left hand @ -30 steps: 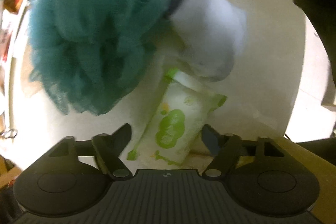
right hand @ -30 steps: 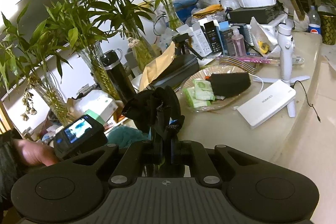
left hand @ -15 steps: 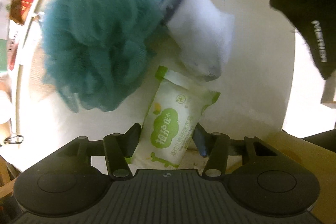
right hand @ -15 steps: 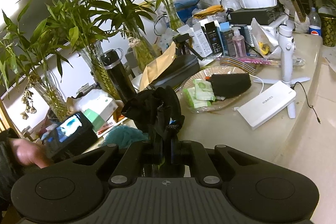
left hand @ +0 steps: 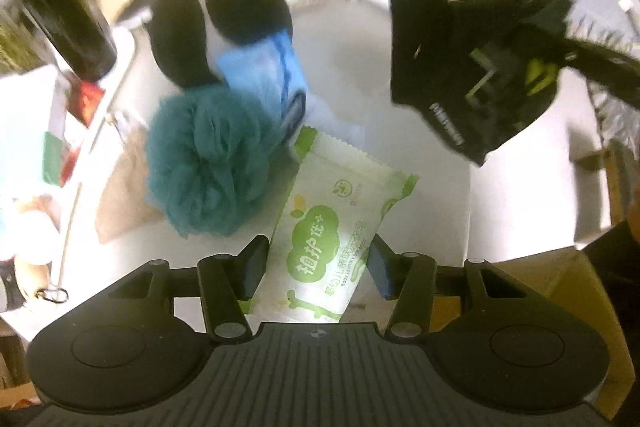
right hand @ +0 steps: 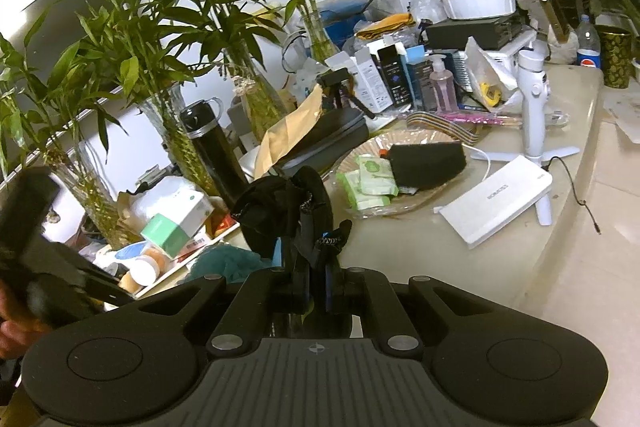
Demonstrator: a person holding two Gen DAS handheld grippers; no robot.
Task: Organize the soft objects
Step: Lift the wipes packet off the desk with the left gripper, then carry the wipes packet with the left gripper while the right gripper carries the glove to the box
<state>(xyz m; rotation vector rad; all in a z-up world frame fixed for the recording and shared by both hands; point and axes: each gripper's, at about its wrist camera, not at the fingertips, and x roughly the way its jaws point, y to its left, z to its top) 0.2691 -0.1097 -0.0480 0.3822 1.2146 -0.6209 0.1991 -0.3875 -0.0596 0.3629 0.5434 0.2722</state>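
What moved: the left gripper (left hand: 318, 259) has come up, so the things under it look smaller than a second ago, and more of the messy counter (right hand: 420, 239) shows at the top.
Green and white pack: the pack (left hand: 334, 239) used to lie flat on the counter, partly under the white cloth. Now it sits between the two left fingers and sticks up past their tips.
Left gripper: half open, with one finger on each side of the pack. Both fingers press on the pack's sides, so it is holding it.
Teal puff: the teal net puff (left hand: 208, 163) lies on the counter, just left of the pack.
Blue cloth: a folded light blue cloth (left hand: 262, 75) lies above the puff and touches it.
Black round things: two black round soft things (left hand: 248, 5) lie behind the blue cloth.
Right gripper: the right gripper (right hand: 316, 283) is in the same spot as before. Its fingers are squeezed tight on a black glove (right hand: 288, 211).
Same glove, other view: the black glove (left hand: 472, 67) now hangs in the top right of the left camera's view.
Plate: a plate (right hand: 400, 143) farther back holds more green packs and a black sponge.
Hand: the person's left hand (right hand: 12, 323) shows at the left edge.
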